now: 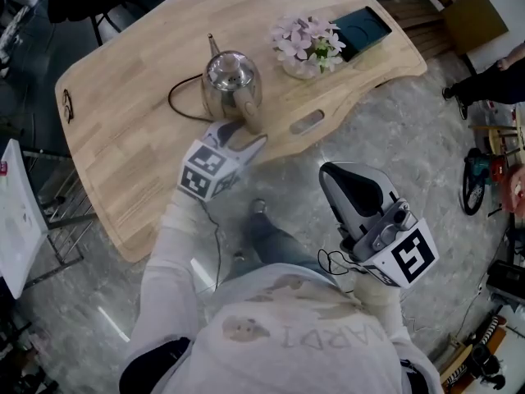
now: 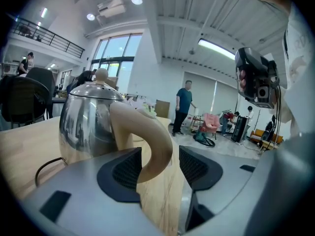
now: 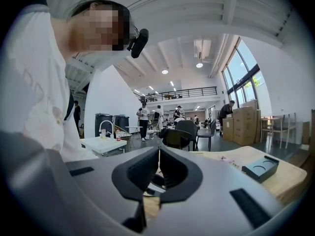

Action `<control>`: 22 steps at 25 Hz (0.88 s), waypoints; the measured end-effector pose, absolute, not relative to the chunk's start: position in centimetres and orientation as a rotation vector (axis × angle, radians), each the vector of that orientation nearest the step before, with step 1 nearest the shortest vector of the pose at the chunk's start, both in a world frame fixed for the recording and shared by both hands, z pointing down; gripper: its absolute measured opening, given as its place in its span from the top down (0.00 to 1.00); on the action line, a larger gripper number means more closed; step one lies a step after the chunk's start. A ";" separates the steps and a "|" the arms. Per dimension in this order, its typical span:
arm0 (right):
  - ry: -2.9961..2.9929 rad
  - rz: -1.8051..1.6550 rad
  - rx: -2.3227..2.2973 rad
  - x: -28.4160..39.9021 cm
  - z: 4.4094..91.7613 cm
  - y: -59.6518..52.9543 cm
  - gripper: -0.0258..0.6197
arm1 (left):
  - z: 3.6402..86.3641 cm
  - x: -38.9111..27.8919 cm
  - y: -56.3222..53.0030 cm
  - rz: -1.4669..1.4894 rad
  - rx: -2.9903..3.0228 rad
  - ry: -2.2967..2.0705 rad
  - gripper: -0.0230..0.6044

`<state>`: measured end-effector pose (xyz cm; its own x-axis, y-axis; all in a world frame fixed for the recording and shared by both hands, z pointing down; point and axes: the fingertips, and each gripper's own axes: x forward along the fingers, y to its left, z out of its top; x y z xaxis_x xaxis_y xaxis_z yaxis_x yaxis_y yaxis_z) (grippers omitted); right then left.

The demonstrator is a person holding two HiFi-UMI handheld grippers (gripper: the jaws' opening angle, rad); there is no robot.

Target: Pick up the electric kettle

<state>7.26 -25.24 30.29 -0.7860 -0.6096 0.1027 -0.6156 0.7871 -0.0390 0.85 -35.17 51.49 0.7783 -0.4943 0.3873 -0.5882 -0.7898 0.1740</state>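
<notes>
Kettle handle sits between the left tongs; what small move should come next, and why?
Probably squeeze the left tongs shut on the handle: it stands between their pads, which are apart, with a gap on one side. The kettle rests on the table, so grip should come before lifting.

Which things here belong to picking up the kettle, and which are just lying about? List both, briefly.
Job:
- kettle
- handle, between the open jaws of the left gripper
- table it stands on

Lying about:
- flowers
- dark tray
- black cord beside the kettle
- right gripper, shut, off the table
</notes>
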 end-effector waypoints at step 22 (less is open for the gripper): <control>-2.865 0.137 1.038 9.4 31.2 -26.4 0.93 | 52.2 5.2 -37.0 0.502 2.725 -0.741 0.62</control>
